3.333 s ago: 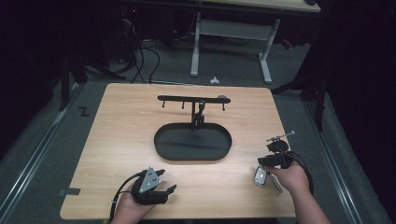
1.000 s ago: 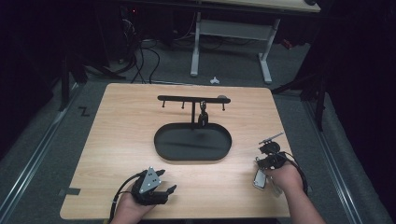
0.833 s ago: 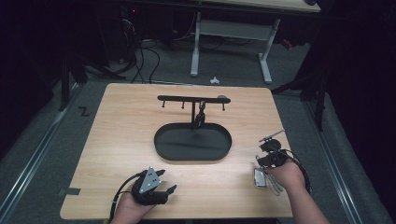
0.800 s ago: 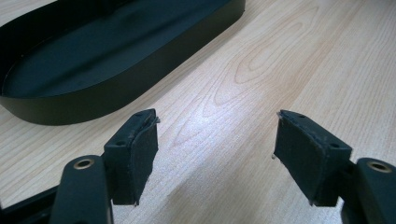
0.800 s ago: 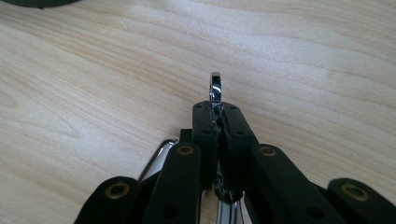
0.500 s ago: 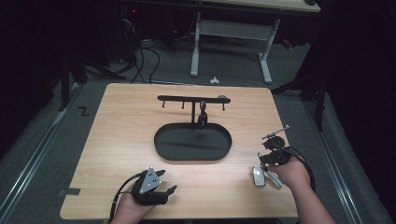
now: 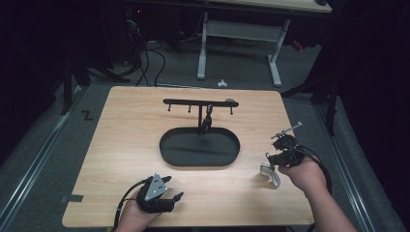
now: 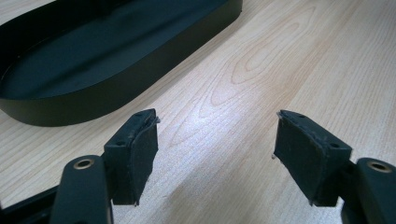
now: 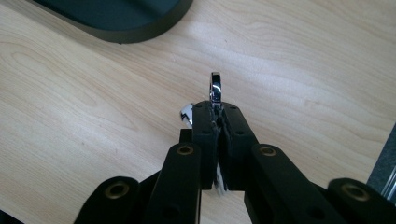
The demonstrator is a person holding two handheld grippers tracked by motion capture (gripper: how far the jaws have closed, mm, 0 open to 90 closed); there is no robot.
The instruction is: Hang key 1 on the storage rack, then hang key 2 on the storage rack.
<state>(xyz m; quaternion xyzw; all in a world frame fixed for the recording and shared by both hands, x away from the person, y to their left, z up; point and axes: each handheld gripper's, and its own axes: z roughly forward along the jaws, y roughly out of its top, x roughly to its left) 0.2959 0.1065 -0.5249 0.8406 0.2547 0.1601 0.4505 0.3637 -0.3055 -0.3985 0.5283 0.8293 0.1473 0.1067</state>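
Nearest the person, the left tongs rest low at the front edge of the table, held in the left hand; in the left gripper view their jaws stand wide apart with nothing between them, only bare wood grain and, just beyond, the rim of the black oval tray. Further right and a little farther in, the right hand holds the right tongs above the table's right side. In the right gripper view the right tongs are pinched narrow on a thin shiny metal piece, which stands edge-on and pokes out just past the pads; its exact shape cannot be told. In the high view a pale, shiny bit shows just beside that hand, clear of the tray. Toward the middle of the table lies the black oval tray, and from its far rim rises a slim black stand with a crossbar carrying small pegs, a dark item hanging from one. Beyond the table, on the floor, are cables and the legs of another desk.
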